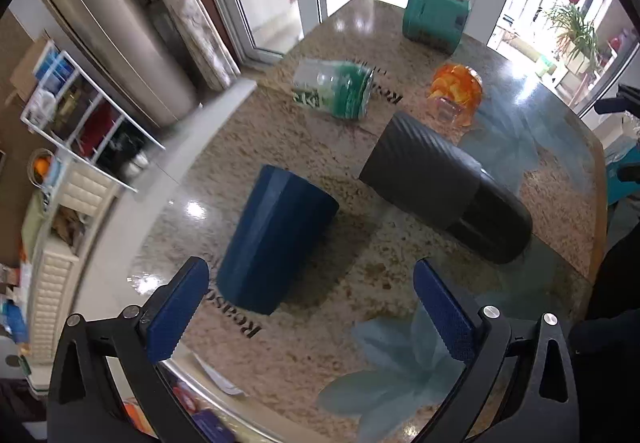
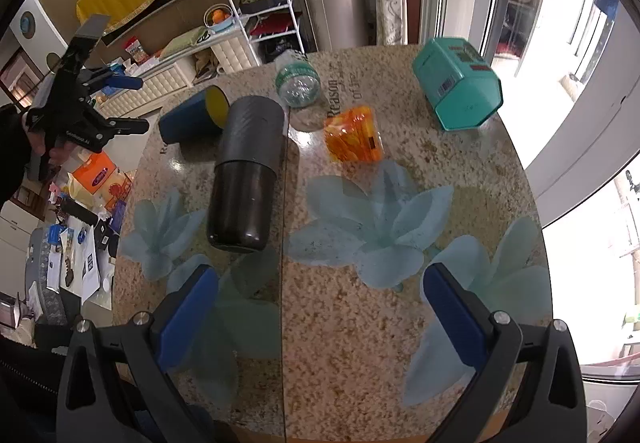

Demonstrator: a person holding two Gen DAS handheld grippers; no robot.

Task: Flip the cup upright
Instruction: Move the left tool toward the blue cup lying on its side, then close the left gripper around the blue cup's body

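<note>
A blue cup (image 1: 276, 243) lies on its side on the granite-patterned table (image 1: 320, 343); in the right wrist view (image 2: 192, 117) its yellow inside faces right. My left gripper (image 1: 312, 311) is open and empty, just in front of the cup's near end, above the table. It also shows at the far left of the right wrist view (image 2: 134, 105), held by a hand beside the table. My right gripper (image 2: 320, 307) is open and empty above the near table, well away from the cup.
A black cylindrical flask (image 1: 444, 187) lies on its side beside the cup. A clear green-labelled jar (image 1: 332, 89), an orange glass (image 1: 456, 89) and a teal tin (image 1: 436, 17) lie further back. A white shelf rack (image 2: 264, 7) and cluttered floor are left of the table.
</note>
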